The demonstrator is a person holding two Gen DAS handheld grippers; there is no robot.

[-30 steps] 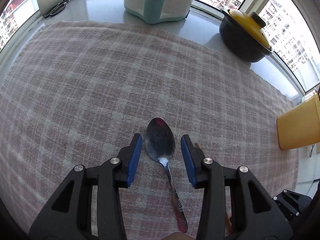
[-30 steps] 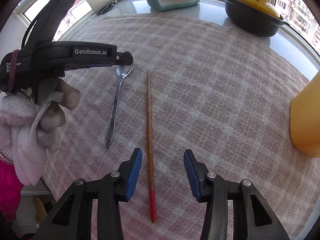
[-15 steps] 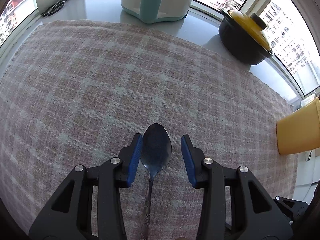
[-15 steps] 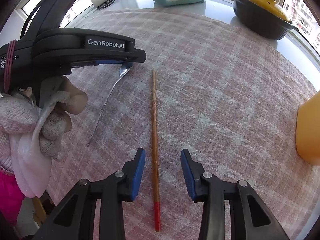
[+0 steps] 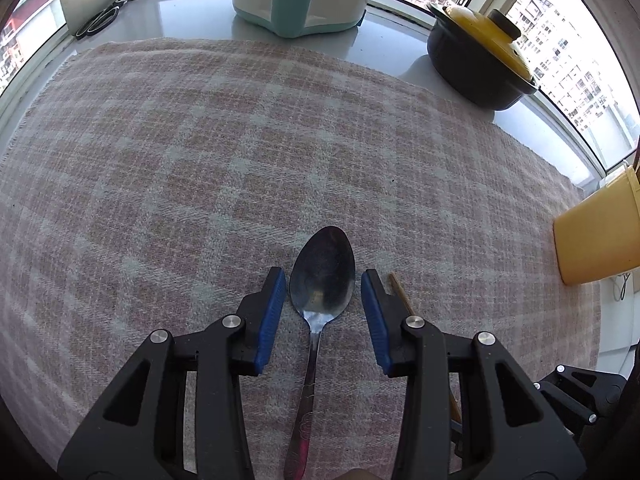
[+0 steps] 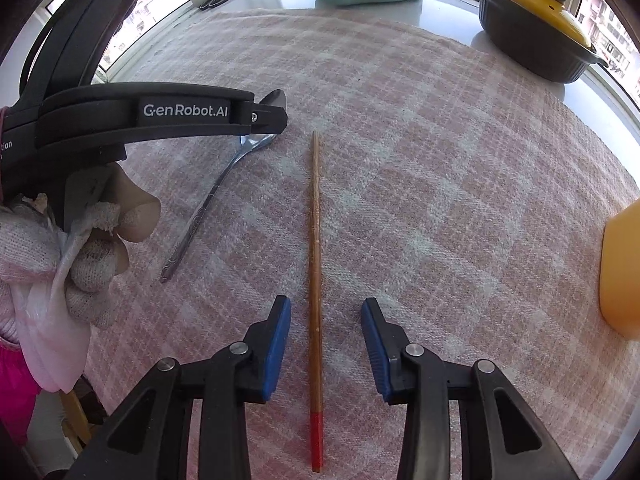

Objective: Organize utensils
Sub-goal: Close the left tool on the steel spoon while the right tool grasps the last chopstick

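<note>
Both views are bright with daylight entering through the windows (image 5: 568, 92) at the far side, which are overexposed. The glossy desk (image 5: 192, 20) beyond the checked cloth (image 5: 200, 168) reflects a pale glare. Fisheye distortion bends straight edges, and dark vignetting fills the corners. Focus is sharp at centre; shadows are short and soft.

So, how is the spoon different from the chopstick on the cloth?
The spoon is shiny metal with a wide oval bowl; the chopstick is a thin brown wooden stick with a red end. The spoon looks shorter than the chopstick. The spoon lies slanted, while the chopstick lies straight, apart from it. Both lie flat on the checked cloth, each between the open fingers of a tool, and neither is gripped.
</note>
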